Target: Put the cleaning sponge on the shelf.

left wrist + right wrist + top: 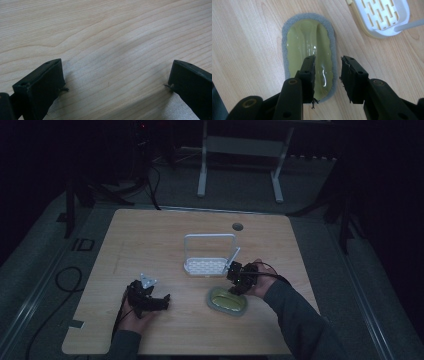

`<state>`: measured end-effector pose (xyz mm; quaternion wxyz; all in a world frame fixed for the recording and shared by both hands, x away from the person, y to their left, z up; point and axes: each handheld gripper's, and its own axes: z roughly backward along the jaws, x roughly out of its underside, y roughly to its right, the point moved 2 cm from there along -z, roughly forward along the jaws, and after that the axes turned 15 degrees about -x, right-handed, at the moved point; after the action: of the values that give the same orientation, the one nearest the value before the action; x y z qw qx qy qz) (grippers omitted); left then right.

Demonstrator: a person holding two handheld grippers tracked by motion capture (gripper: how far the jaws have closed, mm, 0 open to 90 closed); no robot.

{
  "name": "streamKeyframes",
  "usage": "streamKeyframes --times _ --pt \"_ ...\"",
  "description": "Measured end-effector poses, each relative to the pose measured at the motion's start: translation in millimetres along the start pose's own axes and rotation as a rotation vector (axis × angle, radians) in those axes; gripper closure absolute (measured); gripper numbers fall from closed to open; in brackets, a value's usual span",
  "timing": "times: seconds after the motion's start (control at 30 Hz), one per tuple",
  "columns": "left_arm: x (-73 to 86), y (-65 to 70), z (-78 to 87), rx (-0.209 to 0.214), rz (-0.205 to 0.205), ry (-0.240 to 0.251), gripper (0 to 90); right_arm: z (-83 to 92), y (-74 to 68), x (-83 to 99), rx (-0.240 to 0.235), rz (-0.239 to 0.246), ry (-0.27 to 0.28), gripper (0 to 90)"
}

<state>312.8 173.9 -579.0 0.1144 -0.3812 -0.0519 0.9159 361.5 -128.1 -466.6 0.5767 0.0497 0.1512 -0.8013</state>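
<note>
**Two grippers, one sponge, nothing picked up yet**

Two black jaws on the right gripper (327, 75) stand a little apart, with nothing between them. They hang over the near end of the sponge (309, 50), which lies flat on the table (150, 235), green in the middle with a grey edge. I think the hand is lining up to grab its rim. Just beyond sits a white rack (210, 254) with a tall handle.

The left gripper (147, 299) rests low near the front edge. Its jaws are wide open over bare wood and hold nothing.

The table is pale wood. The room around it is dark, with cables on the grey floor.
</note>
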Motion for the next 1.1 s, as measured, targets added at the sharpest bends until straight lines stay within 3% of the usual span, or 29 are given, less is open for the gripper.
streamKeyframes --times 0.63,1.1 --pt "0.0 0.0 0.0 0.000 0.000 0.000 0.2 -6.3 -6.0 -6.3 -0.051 0.028 -0.061 60.9" --pt "0.0 0.0 0.0 0.000 0.000 0.000 0.2 -17.2 -2.9 -7.8 -0.085 0.016 -0.120 60.7"
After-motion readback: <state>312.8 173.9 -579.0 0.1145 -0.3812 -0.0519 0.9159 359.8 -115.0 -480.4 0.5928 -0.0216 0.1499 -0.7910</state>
